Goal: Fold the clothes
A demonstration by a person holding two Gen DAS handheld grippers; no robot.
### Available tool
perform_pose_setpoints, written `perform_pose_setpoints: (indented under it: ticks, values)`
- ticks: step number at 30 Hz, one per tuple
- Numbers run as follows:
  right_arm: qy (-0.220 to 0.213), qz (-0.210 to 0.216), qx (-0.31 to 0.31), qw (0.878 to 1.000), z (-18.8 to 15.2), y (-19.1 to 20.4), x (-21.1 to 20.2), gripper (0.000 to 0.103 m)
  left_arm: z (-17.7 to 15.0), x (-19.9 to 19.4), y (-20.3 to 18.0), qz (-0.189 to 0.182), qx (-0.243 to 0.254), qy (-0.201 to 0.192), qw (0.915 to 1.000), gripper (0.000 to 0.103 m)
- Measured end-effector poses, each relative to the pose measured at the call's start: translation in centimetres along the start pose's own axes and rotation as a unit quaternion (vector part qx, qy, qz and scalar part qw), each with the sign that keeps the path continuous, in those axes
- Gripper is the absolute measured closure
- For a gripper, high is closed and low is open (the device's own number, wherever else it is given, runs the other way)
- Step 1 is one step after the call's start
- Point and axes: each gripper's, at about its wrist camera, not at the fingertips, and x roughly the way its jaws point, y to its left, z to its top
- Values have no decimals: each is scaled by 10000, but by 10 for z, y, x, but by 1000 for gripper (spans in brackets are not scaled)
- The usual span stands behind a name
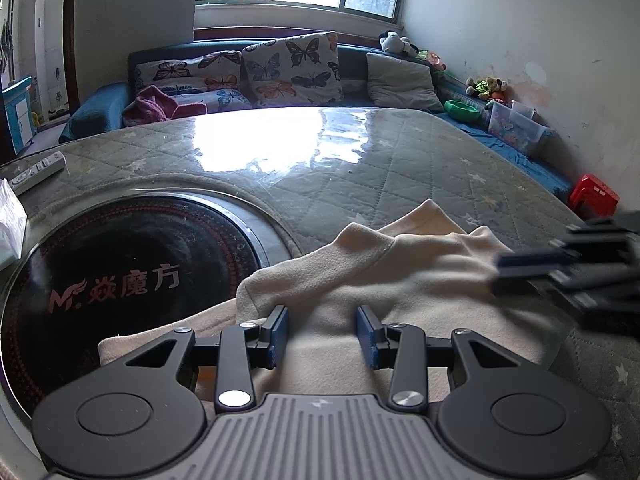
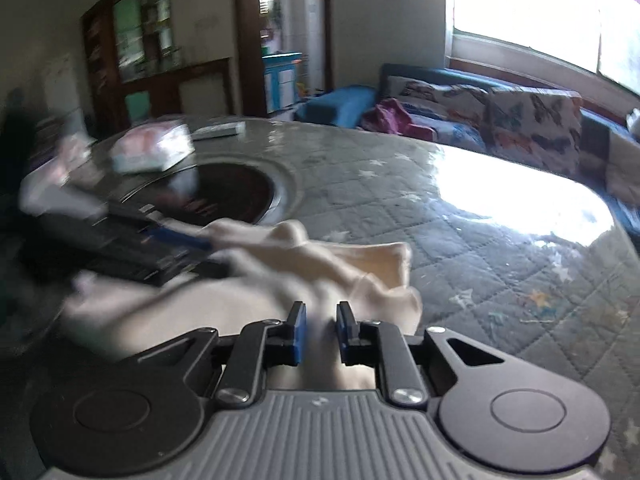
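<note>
Cream garment (image 1: 404,280) is lying bunched on the quilted, plastic-covered desk (image 1: 360,184), one edge draping over the dark round inset plate (image 1: 120,272) to its left. Its long axis is running roughly left to right across both claws, with a collar-like fold rising at the far side. Left claw (image 1: 322,338) is sitting directly over the near edge, jaws standing partly apart with cloth lying between them; whether the pads are pressing on it cannot be told. Right claw (image 2: 322,334) is working at the garment's right end, jaws narrow, a ridge of cloth pinched between the blue pads (image 2: 299,334). Right-wrist view is blurred, so the grip depth is unclear. Judgement: the right claw, already gripping, is better placed to carry its end across toward the left.
</note>
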Motion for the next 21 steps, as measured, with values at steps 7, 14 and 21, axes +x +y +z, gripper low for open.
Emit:
perform_pose_setpoints:
  ticks: [7, 14, 21]
  values:
    - [120, 35, -405, 9991, -29, 32, -22, 88, -1, 0, -3, 42, 72, -35, 10000, 61]
    - [-62, -213, -267, 9994, -32, 28, -34, 89, -1, 1, -4, 91, 125, -32, 9999, 61]
    - [70, -193, 63, 9998, -31, 13, -32, 89, -1, 0, -5, 130, 150, -32, 9998, 61]
